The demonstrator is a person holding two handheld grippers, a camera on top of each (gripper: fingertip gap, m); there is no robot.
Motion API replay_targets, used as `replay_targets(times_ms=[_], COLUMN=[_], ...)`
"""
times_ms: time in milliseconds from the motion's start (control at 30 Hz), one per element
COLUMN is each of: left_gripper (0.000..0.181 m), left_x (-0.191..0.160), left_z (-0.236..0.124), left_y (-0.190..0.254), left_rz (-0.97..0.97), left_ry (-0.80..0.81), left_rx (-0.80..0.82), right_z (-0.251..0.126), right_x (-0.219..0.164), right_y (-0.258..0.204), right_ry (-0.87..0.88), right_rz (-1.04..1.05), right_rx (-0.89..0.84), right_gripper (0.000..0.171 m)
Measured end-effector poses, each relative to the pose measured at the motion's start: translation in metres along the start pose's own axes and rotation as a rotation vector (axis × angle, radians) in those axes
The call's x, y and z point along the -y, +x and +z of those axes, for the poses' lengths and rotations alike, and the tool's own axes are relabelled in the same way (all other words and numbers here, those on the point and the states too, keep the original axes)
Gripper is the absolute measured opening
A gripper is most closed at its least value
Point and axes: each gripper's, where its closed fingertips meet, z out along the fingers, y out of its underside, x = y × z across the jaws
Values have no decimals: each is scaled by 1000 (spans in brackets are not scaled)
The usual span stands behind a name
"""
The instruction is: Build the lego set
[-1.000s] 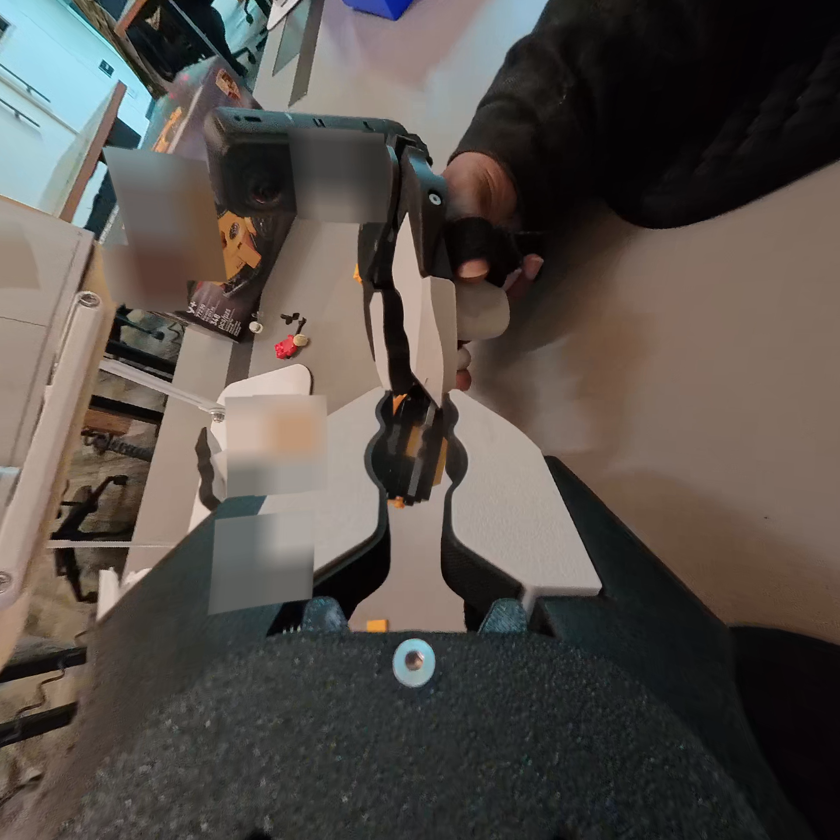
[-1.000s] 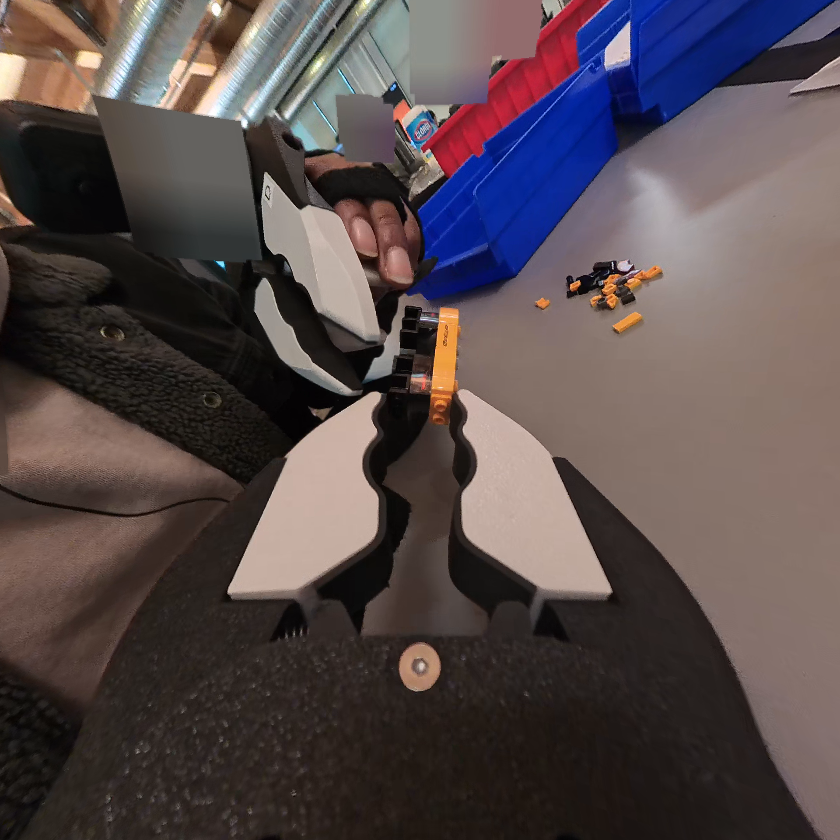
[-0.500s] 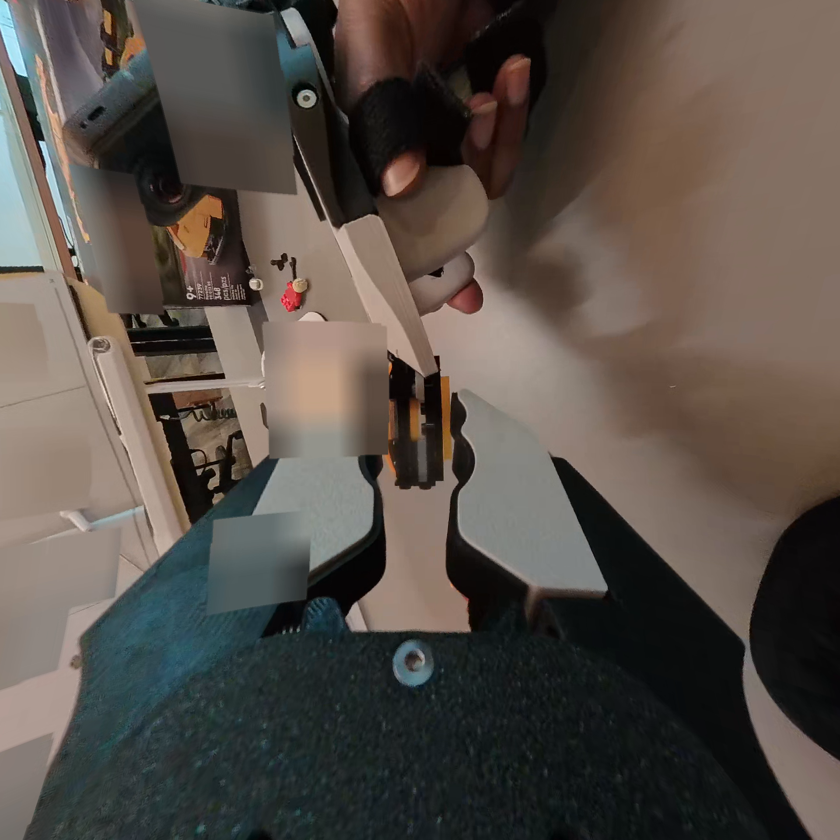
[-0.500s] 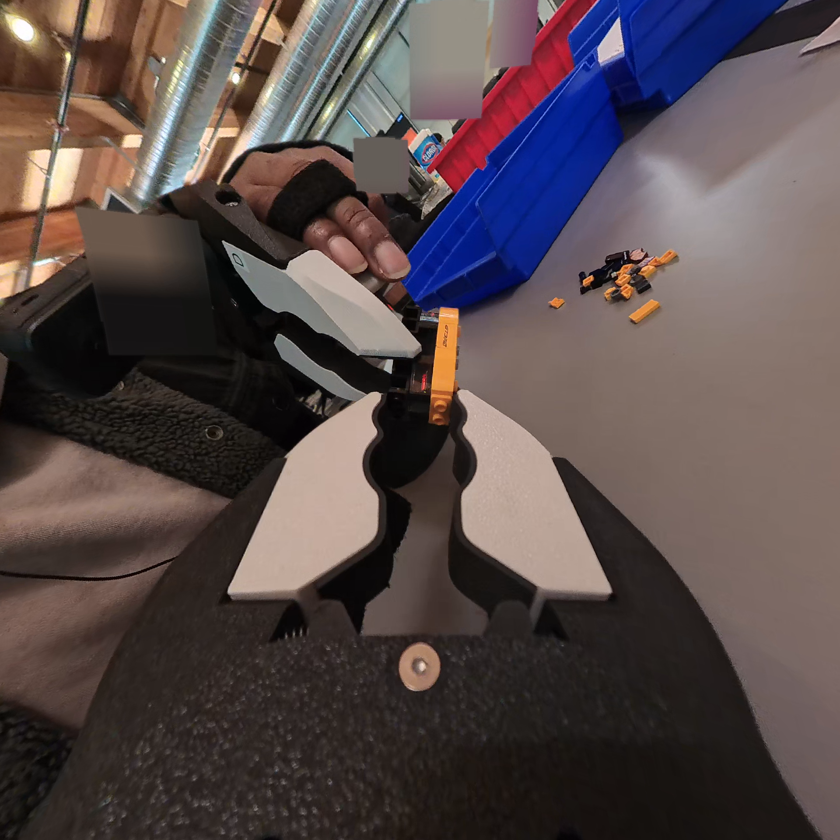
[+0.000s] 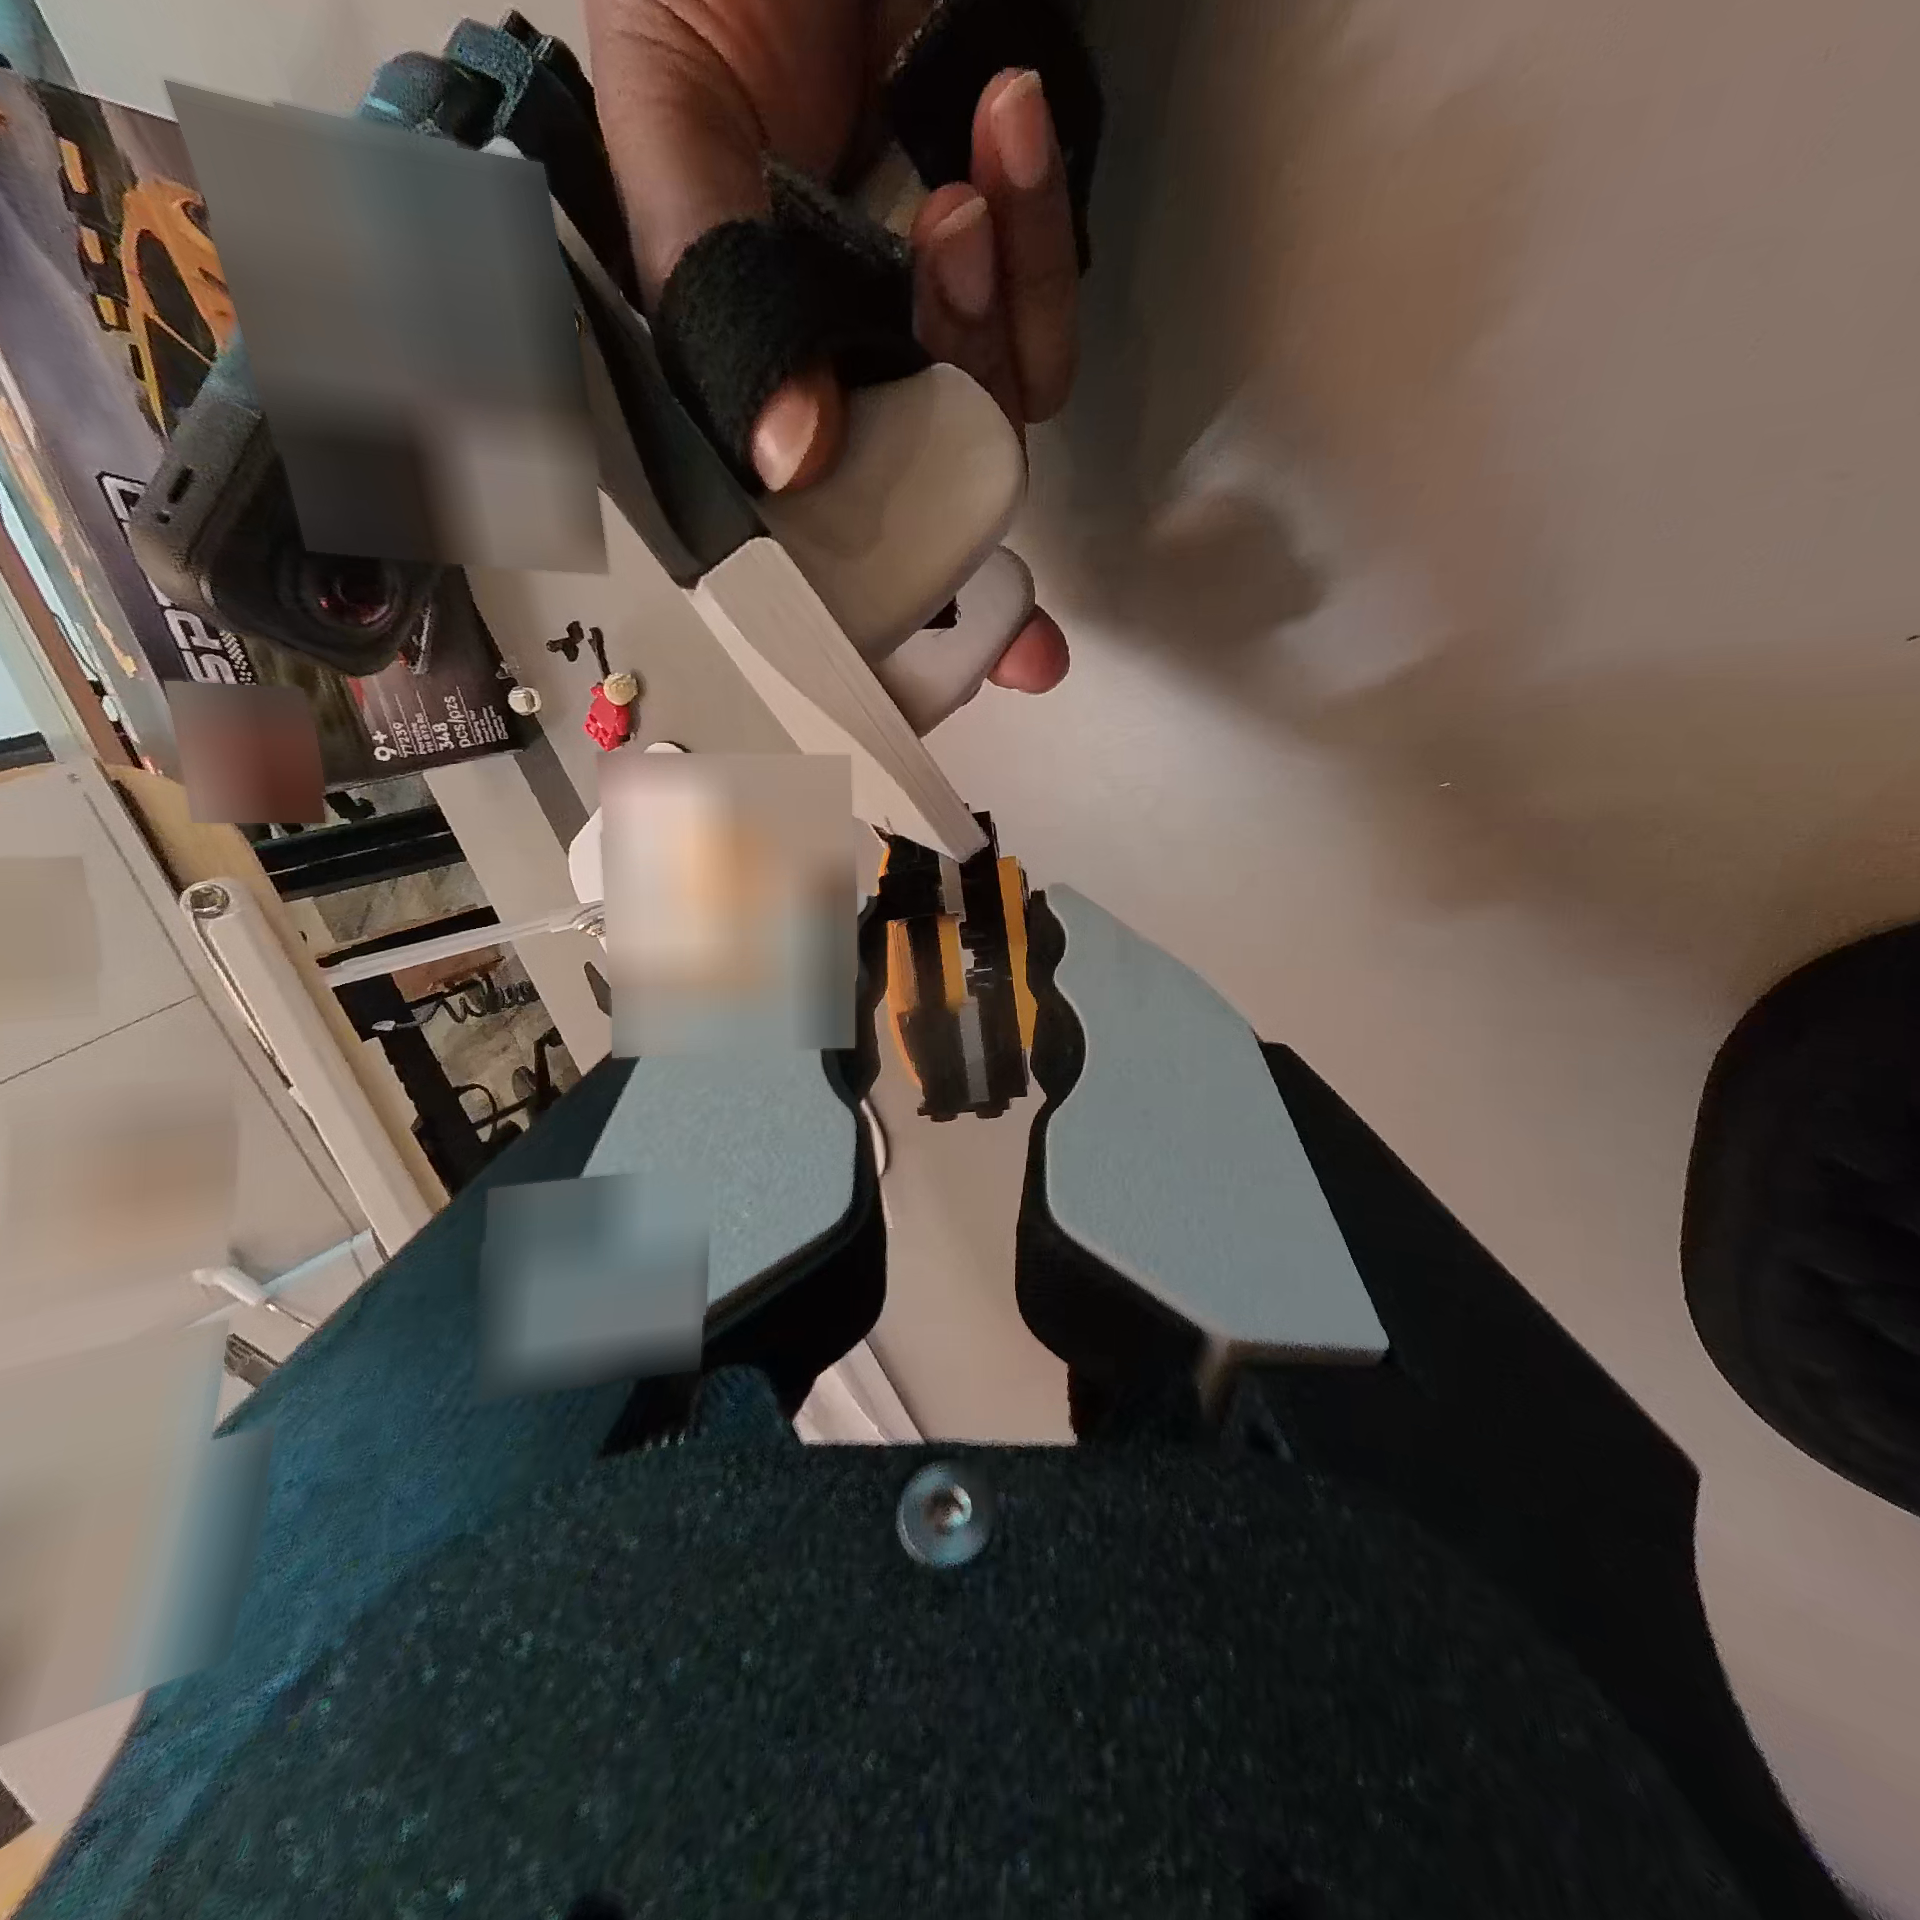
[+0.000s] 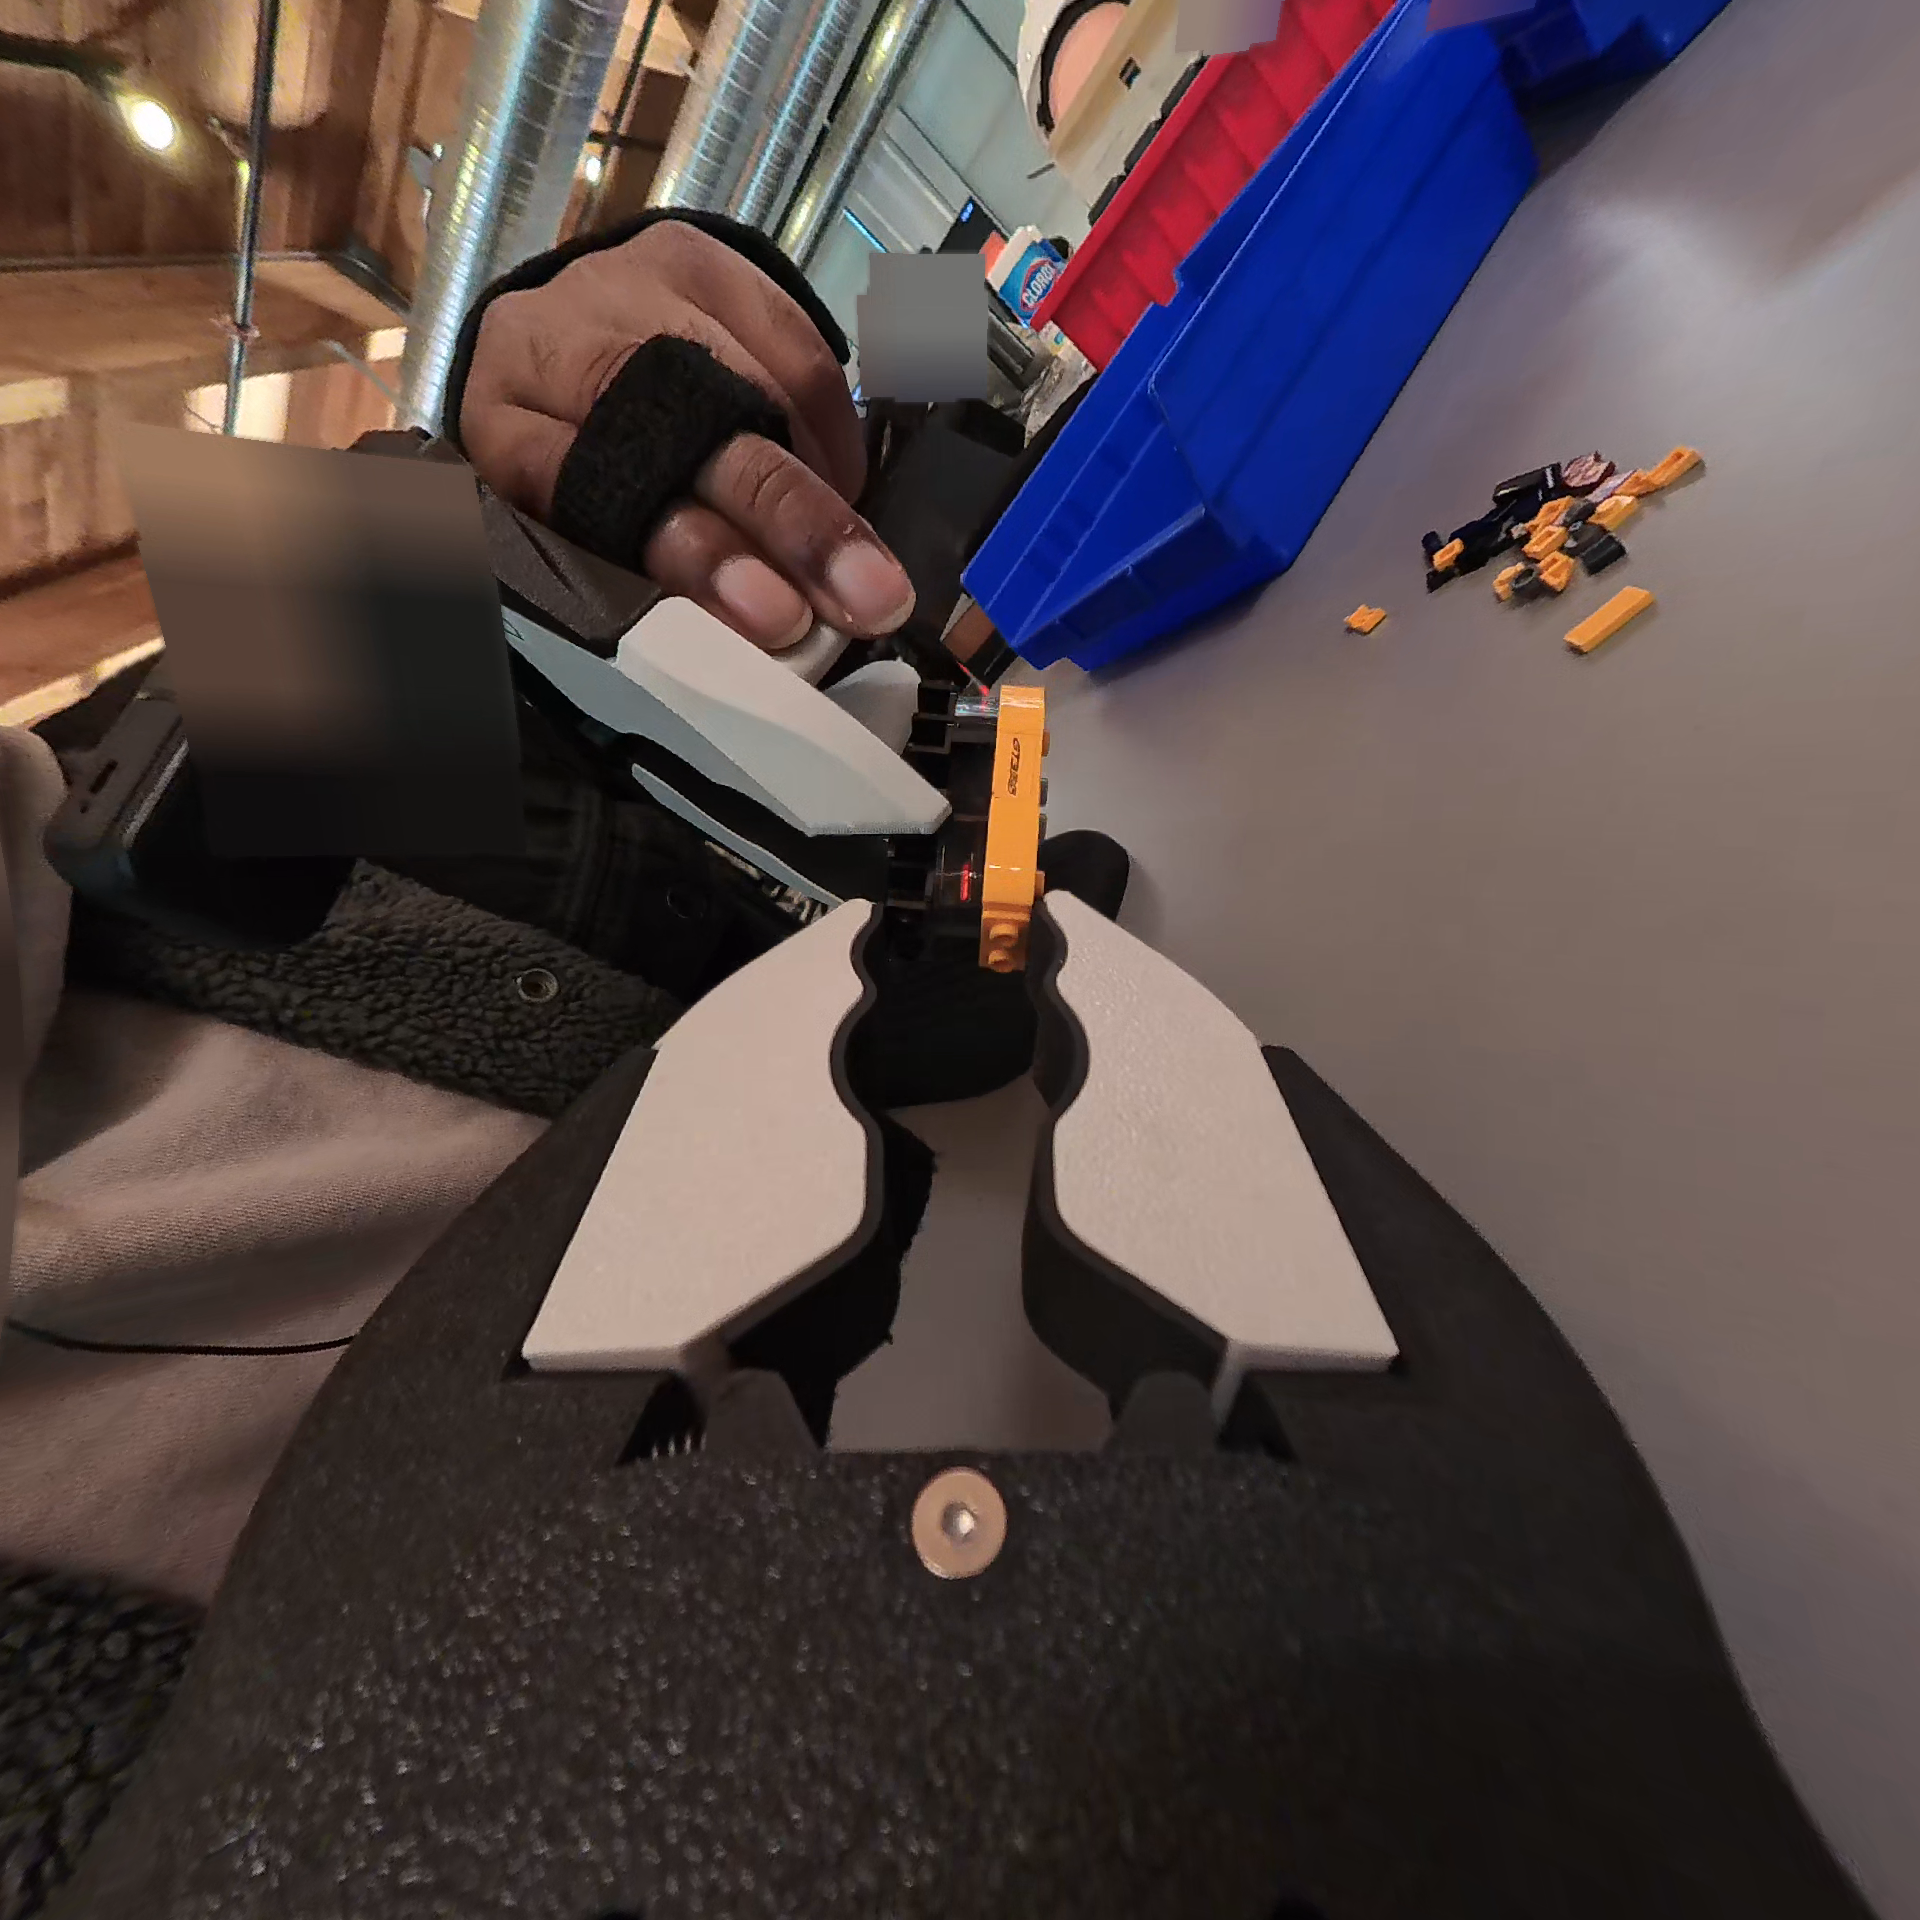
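The orange-and-black lego assembly (image 5: 961,987) is held off the grey tabletop (image 6: 1455,935), standing on edge between both tools. The left gripper (image 5: 956,971) is narrowed on it, fingers pressed against its two faces. The right gripper (image 6: 951,920) is also narrowed, pinching the assembly's lower end. A scatter of loose pieces (image 6: 1558,530) lies well apart, near the blue bins (image 6: 1299,364). The set's box (image 5: 125,312) sits further off.

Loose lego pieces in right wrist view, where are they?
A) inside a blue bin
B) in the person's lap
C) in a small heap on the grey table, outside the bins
C: the loose pieces lie scattered on the bare grey table, beside the blue bins.
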Motion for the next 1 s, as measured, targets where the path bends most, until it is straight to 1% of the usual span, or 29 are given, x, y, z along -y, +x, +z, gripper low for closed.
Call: replay_targets(times_ms=[400,567,1000], left_gripper=[25,25,25], left_x=[4,4,5], left_z=[-1,0,1], left_y=[11,16,19], left_rz=[-4,9,7], left_ry=[35,24,13], left_rx=[-47,-61,-50], right_z=[5,7,7], right_x=[-10,-14,-19], right_y=[-1,0,1], right_ry=[-55,-75,-99], right_rz=[62,85,94], right_rx=[28,35,36], right_gripper=[24,23,24])
